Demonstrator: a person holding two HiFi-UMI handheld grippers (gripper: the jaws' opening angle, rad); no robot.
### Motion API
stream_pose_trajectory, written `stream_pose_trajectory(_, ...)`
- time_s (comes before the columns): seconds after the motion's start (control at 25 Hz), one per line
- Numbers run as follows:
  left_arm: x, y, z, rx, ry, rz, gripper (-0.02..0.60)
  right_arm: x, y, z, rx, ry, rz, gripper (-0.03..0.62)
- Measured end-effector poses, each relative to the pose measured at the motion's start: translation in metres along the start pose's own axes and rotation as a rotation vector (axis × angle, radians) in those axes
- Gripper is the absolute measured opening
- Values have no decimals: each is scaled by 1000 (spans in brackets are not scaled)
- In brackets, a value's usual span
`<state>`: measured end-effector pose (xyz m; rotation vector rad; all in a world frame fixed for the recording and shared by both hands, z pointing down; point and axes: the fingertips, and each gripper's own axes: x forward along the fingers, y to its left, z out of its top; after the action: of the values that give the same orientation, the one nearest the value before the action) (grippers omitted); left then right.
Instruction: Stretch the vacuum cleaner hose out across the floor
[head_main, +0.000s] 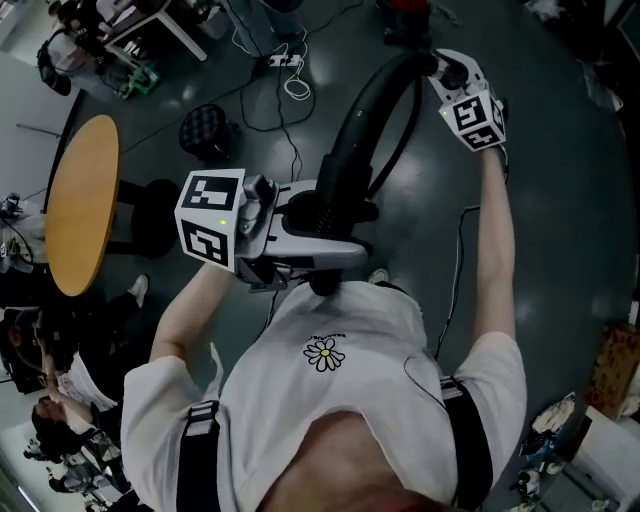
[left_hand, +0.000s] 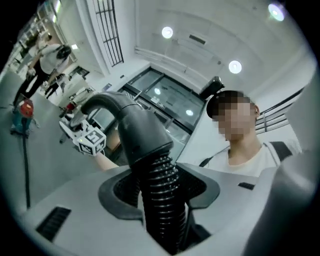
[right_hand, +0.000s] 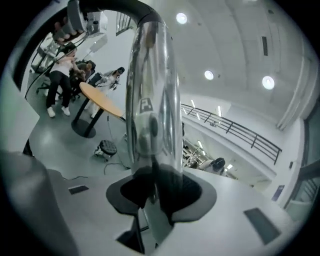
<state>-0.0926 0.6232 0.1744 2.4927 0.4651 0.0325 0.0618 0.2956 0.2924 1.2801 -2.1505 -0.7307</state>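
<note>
Hose (left_hand: 156, 167) clamped in left gripper (left_hand: 160, 197), right gripper (right_hand: 160, 192) clamped on chrome tube (right_hand: 150, 100) hidden overhead

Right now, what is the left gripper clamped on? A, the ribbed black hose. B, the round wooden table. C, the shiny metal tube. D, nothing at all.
A: in the left gripper view, the left gripper has its jaws pressed on the ribbed black hose. The shiny metal tube sits in the right gripper instead.
</note>
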Motion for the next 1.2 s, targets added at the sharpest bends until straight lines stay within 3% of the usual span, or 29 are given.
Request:
stream_pose_trajectory(0.16, 7, -16, -8, -39, 137, -99, 199, -10, -40, 43, -124, -59, -65, 141)
stream_pose_trajectory(0.24, 13, -23, -14, -10, 218, -97, 199, -25, -62, 64, -192, -84, -110, 141)
stream_pose_trajectory(0.36, 20, -17, -29, 203, 386, 93, 201, -48, -92, 97, -311, -113, -179, 141)
stream_pose_trajectory(0.4, 22, -13, -33, 233, 412, 146, 204, -55, -100, 108, -351, -125, -195, 141)
stream_pose_trajectory(0.48, 23, -11, -32, 134, 344, 156, 214, -70, -111, 128, -419, -150, -233, 141)
stream_pose_trajectory(0.56, 23, -12, -26, -11, 229, 110, 292, -82, -116, 144, -456, -174, -268, 143)
stream_pose_trajectory(0.6, 24, -13, -23, -43, 182, 99, 326, -86, -118, 149, -465, -183, -279, 143)
stream_pose_trajectory(0.84, 27, -33, 16, 3, -4, 69, 390, -112, -108, 155, -493, -196, -277, 141)
stream_pose_trajectory(1.0, 5, -28, 80, -13, -210, 76, 393, -123, -94, 165, -561, -220, -263, 141)
stream_pose_trajectory(1.08, 5, -15, 106, 8, -215, 77, 393, -118, -83, 177, -613, -239, -249, 141)
stream_pose_trajectory(1.2, 31, 7, 123, 18, -149, 64, 393, -113, -62, 192, -692, -287, -237, 141)
